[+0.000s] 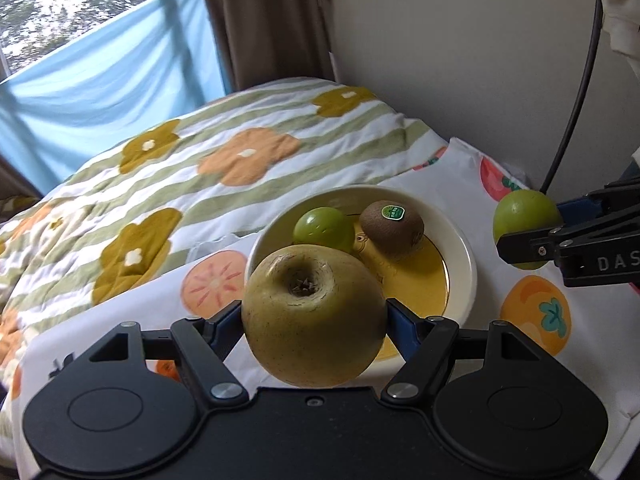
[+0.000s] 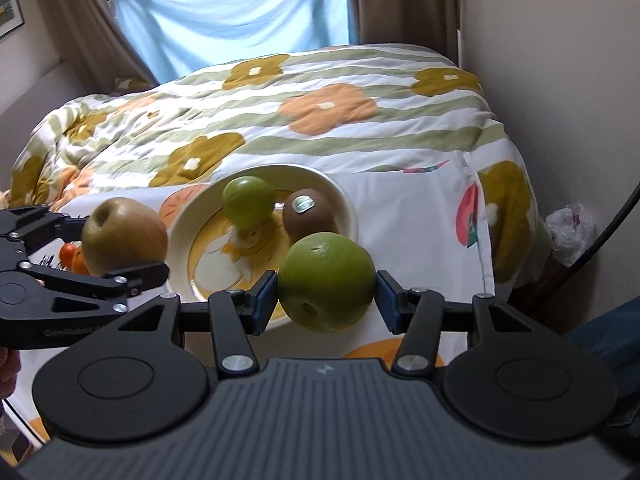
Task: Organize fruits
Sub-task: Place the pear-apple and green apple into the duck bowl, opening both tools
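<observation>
My left gripper [image 1: 314,320] is shut on a large yellow-brown pear [image 1: 314,314] and holds it above the near rim of a cream bowl [image 1: 466,264]. The bowl holds a small green fruit [image 1: 323,228] and a kiwi [image 1: 392,230] with a sticker. My right gripper [image 2: 326,294] is shut on a green apple [image 2: 326,282], held above the bowl's near right rim [image 2: 348,208]. The pear [image 2: 124,236] and left gripper [image 2: 120,250] show at the left in the right wrist view. The apple [image 1: 526,228] and right gripper [image 1: 532,226] show at the right in the left wrist view.
The bowl stands on a white cloth [image 1: 532,320] printed with fruit, laid over a striped flowered quilt [image 1: 224,152]. A wall [image 1: 460,40] and a black cable [image 1: 576,100] are at the right. A plastic bag [image 2: 570,232] lies by the wall.
</observation>
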A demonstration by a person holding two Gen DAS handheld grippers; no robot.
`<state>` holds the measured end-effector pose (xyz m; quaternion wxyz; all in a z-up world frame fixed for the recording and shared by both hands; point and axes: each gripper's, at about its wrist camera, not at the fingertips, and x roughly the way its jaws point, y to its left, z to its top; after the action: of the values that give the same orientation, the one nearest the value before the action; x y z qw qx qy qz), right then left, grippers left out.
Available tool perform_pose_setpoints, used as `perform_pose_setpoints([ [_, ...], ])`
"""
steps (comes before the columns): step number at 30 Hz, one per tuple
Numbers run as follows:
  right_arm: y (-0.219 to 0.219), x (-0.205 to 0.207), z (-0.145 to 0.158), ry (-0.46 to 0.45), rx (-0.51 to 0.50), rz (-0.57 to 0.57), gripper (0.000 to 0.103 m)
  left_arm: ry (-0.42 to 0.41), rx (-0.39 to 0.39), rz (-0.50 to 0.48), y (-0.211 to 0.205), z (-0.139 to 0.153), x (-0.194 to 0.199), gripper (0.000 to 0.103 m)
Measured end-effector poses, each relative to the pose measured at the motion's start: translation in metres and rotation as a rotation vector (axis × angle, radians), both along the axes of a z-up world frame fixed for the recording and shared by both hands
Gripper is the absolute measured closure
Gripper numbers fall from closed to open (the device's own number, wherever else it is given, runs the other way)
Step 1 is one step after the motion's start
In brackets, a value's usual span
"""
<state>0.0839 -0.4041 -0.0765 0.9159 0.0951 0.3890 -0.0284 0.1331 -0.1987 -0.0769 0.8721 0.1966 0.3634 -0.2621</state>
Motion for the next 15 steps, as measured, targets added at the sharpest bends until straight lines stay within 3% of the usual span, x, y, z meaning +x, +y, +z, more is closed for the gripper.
perform_pose_setpoints([
  [15, -0.007, 0.029, -0.018, 0.038, 0.015, -0.041, 0.036, 0.084, 0.06, -0.096, -0.032, -0.043, 0.04, 0.025],
])
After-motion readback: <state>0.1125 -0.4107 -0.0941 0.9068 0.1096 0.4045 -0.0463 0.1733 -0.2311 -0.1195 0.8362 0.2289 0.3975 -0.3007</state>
